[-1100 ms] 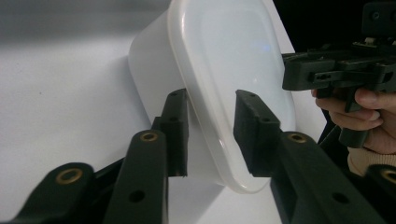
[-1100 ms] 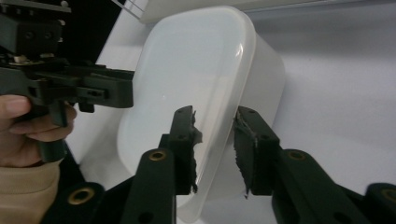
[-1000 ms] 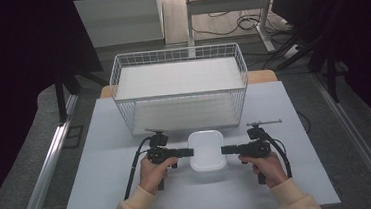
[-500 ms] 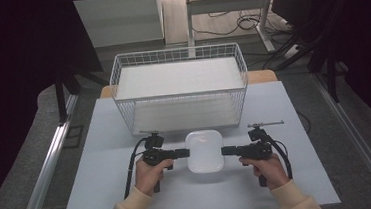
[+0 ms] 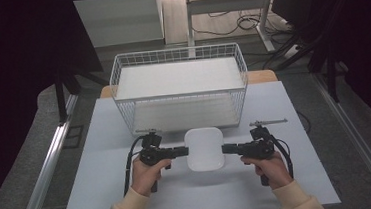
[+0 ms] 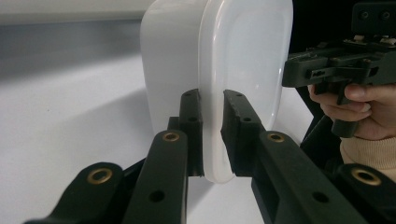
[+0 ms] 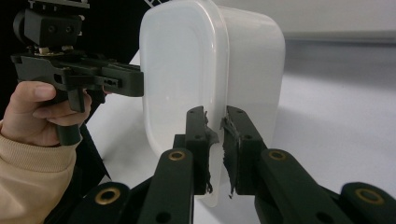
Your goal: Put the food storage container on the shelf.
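High view first: the white plastic container point(image 5: 204, 149) sits just above the white table point(image 5: 105, 191), between my two hands and just in front of the wire basket point(image 5: 179, 87). My left gripper point(image 5: 181, 152) meets its left edge and my right gripper point(image 5: 228, 149) its right edge, both lying level and pointing inward at each other. Its long axis runs away from me toward the basket, so the coming move turns on carrying it straight forward and over the near wall, with both hands equally near. Left gripper view: my fingers point(image 6: 191, 121) are clamped on the container's rim point(image 6: 212, 93), one pad on each face of the thin lip, having just been closing on it. Right gripper view: my fingers point(image 7: 196, 135) are pinched tight on the opposite rim point(image 7: 219, 84), with the pad lining frayed at the edges, and my other hand point(image 7: 44, 112) shows beyond. Against the frame a second ago, both grippers have tightened onto the lip, and the left side looks slightly raised; otherwise the container lies where it did.
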{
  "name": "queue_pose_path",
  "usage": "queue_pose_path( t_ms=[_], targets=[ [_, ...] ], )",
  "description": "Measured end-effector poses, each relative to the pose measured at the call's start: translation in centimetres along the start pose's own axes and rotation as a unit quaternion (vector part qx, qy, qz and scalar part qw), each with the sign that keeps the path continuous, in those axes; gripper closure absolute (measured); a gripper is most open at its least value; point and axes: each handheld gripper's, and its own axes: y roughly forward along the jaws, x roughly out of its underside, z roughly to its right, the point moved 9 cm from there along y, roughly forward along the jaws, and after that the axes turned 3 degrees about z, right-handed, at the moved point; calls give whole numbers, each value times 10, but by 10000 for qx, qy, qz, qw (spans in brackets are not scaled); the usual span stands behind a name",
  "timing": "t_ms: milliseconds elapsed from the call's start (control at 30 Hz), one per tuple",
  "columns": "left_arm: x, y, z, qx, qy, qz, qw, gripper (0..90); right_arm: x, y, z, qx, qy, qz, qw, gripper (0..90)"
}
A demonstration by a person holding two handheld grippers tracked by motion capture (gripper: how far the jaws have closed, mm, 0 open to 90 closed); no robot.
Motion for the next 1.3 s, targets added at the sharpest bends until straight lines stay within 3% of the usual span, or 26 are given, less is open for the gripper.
queue_pose_path(
  t_ms=[600,1000,1300],
  targets=[
    [-20,-12,10,-46,304,144,9994,792,-22,-9,-14,-18,-426,163,9990,799],
    [-55,-37,23,-167,586,354,9975,791,-58,-12,-36,-50,-740,395,9965,799],
    [-85,-57,38,-282,869,534,9944,790,-89,-20,-58,-56,-990,619,9931,799]
  ],
)
